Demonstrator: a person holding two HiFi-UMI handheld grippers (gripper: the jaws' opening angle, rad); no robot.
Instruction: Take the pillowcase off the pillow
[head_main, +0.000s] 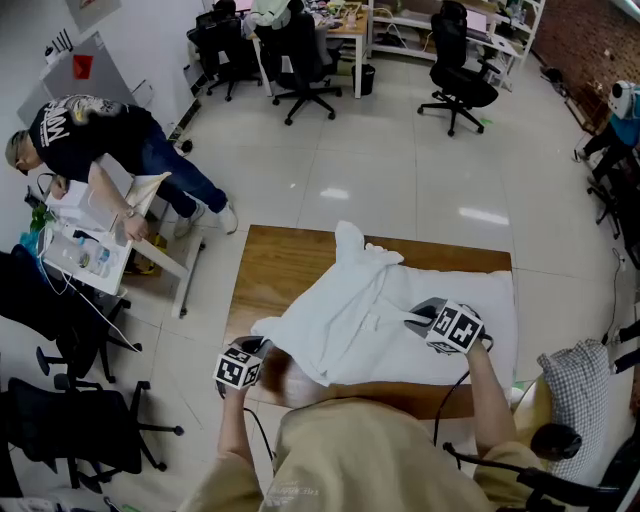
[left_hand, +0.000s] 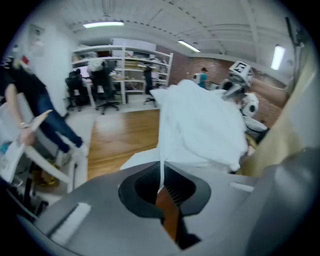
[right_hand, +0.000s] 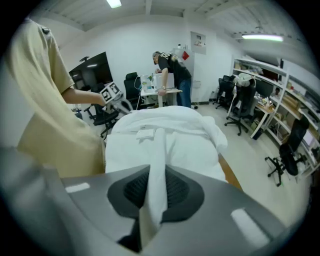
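White pillowcase (head_main: 360, 310) looked limp and light. Left gripper (left_hand: 161, 186) pinched its seven-o'clock edge; right gripper (right_hand: 152, 192) clamped a four-o'clock fold.

Bright ceiling light, floor glare, blurred fisheye edges.

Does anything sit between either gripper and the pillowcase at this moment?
Nothing visible does. The left gripper is already shut on a thin edge of the white pillowcase, and the right gripper is shut on a fold of it. The white bundle lies on the wooden table, with no other thing on it.
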